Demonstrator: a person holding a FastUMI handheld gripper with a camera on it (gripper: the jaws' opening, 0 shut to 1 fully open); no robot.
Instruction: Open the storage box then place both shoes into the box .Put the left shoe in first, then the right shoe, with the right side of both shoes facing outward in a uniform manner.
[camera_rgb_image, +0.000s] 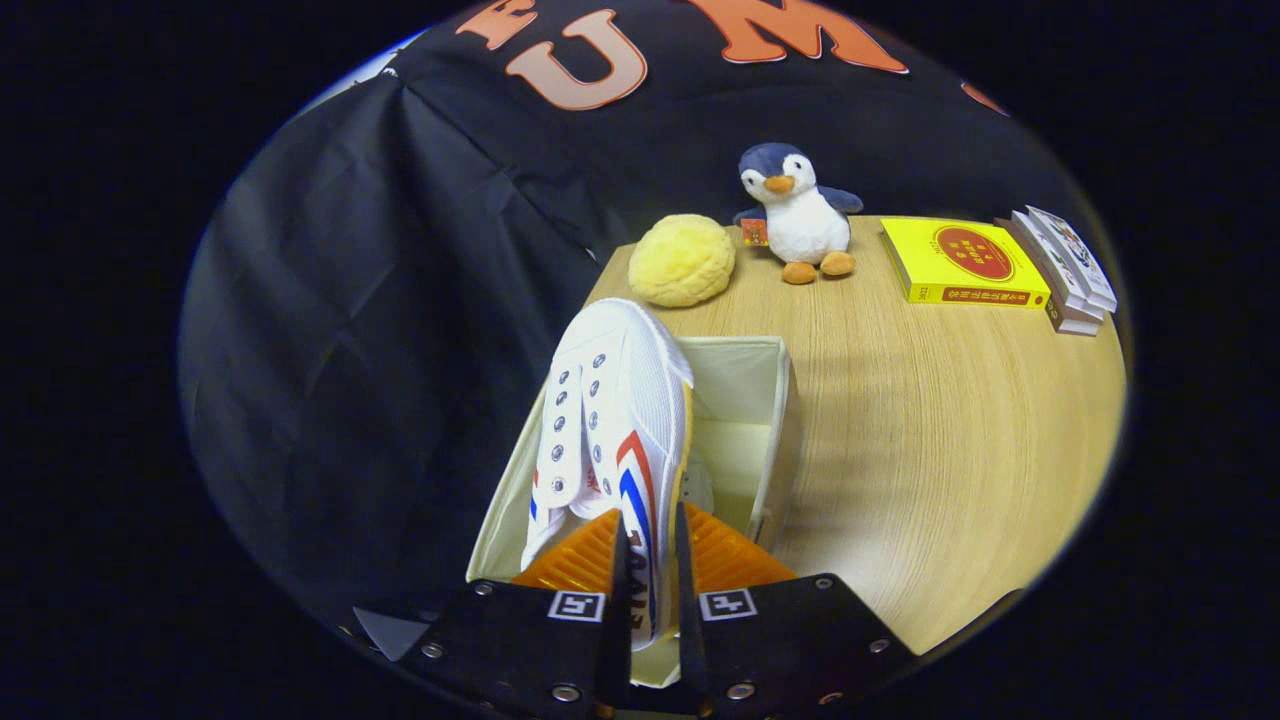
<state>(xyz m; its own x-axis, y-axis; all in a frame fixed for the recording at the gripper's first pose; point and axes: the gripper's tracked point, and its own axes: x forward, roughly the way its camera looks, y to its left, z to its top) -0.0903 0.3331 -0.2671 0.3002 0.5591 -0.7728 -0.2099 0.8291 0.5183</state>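
A white canvas shoe (610, 420) with red and blue side stripes is pinched at its heel side wall by my gripper (648, 560); both fingers press on it. The shoe points away from me, toe up, hanging over the open cream fabric storage box (780, 420). It sits along the box's left side, with its striped side facing right toward the box's inside. The box stands on the wooden table (950, 430) just ahead of my fingers, and its pale floor shows to the right of the shoe. Whether another shoe lies inside is hidden.
Beyond the box lie a yellow round plush (682, 260) and a penguin plush (797, 215). A yellow book (962, 262) and a stack of books (1068, 270) rest at the far right of the table. The black cloth wall hangs left and behind.
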